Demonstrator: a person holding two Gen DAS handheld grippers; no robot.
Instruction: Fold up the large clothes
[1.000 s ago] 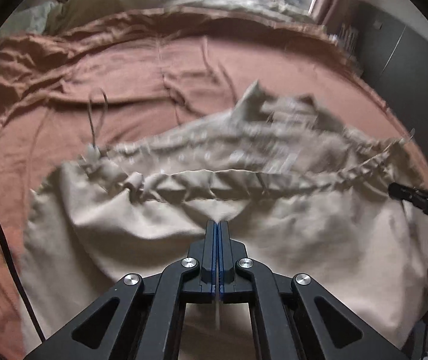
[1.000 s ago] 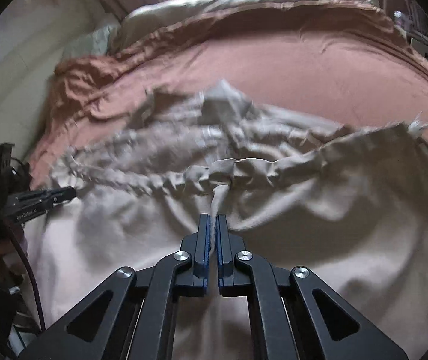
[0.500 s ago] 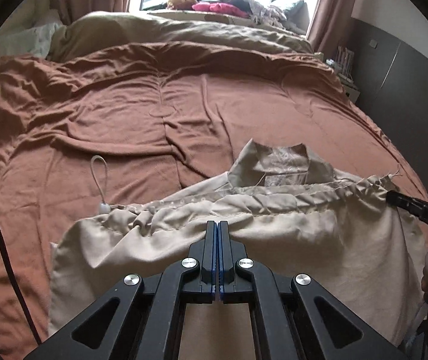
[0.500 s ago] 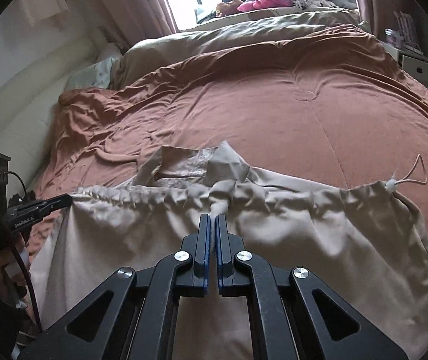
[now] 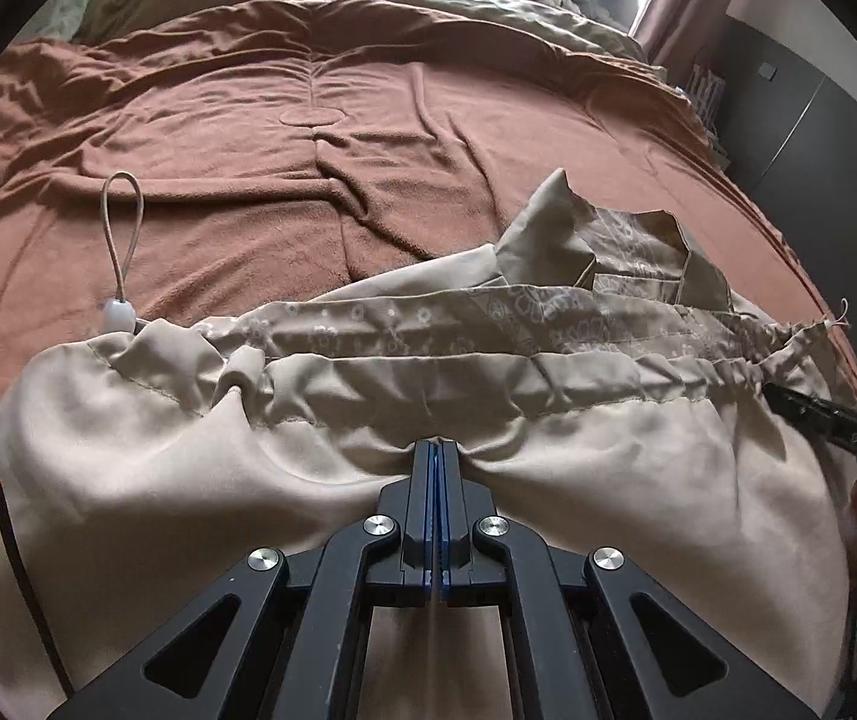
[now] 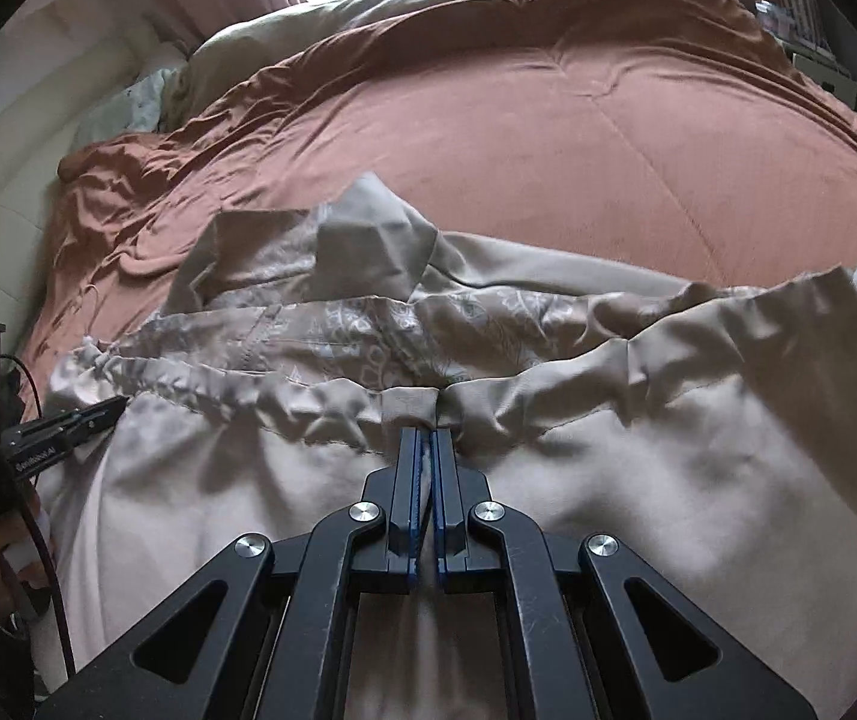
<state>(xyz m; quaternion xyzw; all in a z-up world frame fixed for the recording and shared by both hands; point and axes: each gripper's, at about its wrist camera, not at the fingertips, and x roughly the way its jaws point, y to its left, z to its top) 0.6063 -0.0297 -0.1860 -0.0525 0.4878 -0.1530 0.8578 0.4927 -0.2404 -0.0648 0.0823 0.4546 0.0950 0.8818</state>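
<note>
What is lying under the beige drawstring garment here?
The rust-brown bedspread lies under the beige drawstring garment, showing beyond its gathered hem. Whatever lies directly beneath the cloth is covered.

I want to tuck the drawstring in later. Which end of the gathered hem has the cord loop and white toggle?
The end past the left gripper, far from the right gripper: the cord loop and white toggle lie on the brown bedspread; the other end shows only frayed thread.

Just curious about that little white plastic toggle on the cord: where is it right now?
In the left wrist view the white plastic toggle sits at the left end of the beige jacket's gathered hem, its cord loop lying on the brown bedspread.
</note>
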